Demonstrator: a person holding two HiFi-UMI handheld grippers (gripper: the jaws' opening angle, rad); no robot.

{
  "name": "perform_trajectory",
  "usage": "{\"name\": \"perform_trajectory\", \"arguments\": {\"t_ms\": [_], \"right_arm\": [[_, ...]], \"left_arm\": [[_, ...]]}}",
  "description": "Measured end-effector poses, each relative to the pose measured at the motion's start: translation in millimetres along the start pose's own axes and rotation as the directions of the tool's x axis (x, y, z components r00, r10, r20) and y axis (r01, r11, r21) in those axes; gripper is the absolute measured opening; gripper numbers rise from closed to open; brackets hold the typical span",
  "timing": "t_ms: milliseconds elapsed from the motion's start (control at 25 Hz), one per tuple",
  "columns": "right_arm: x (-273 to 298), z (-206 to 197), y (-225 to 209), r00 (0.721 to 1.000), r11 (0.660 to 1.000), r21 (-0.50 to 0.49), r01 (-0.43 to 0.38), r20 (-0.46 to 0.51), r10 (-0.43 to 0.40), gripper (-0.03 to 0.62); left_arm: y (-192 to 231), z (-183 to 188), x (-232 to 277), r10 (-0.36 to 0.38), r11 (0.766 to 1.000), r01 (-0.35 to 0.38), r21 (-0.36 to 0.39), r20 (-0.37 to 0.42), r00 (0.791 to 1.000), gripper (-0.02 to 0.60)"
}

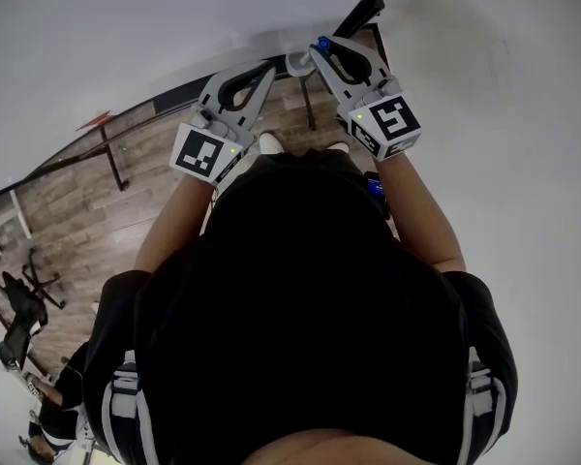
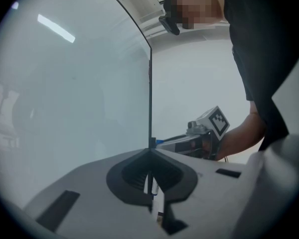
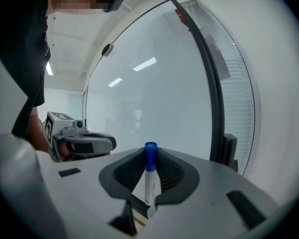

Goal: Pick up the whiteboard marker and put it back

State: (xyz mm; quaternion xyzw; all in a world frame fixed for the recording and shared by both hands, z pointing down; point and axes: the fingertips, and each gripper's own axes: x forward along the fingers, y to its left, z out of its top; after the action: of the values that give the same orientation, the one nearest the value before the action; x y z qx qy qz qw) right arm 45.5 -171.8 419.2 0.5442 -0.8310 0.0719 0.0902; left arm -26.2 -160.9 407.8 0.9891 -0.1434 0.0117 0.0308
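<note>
Clamping whiteboard marker (image 3: 150, 178) in right claw (image 1: 321, 52)

head view: above the person, steeply down on left gripper (image 1: 268, 67), right gripper (image 1: 319, 46), floor (image 1: 87, 221) | left gripper view: behind its fingers (image 2: 89, 193), close against whiteboard (image 2: 79, 93) | right gripper view: likewise | shared: whiteboard in all 3; each gripper view sees the other gripper

Whiteboard marker (image 3: 149, 179): between the right gripper's (image 1: 321, 52) jaws. Whiteboard (image 3: 154, 88): directly ahead of them. Left gripper (image 3: 108, 143): alongside to its left, apart.
</note>
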Motion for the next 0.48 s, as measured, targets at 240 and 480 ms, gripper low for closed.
{"name": "perform_trajectory", "arguments": {"t_ms": [240,480], "right_arm": [[-21,28,18,0.998,0.998,0.002,-0.056,0.028,0.056,0.063],[-34,34,29,0.997,0.997,0.003,-0.073,0.015,0.073,0.063]], "left_arm": [[-6,21,-2,-0.03,0.999,0.03,0.018,-0.001,1.0,0.005],[-11,34,-10,-0.063,0.998,0.063,0.001,-0.011,0.998,0.005]]}}
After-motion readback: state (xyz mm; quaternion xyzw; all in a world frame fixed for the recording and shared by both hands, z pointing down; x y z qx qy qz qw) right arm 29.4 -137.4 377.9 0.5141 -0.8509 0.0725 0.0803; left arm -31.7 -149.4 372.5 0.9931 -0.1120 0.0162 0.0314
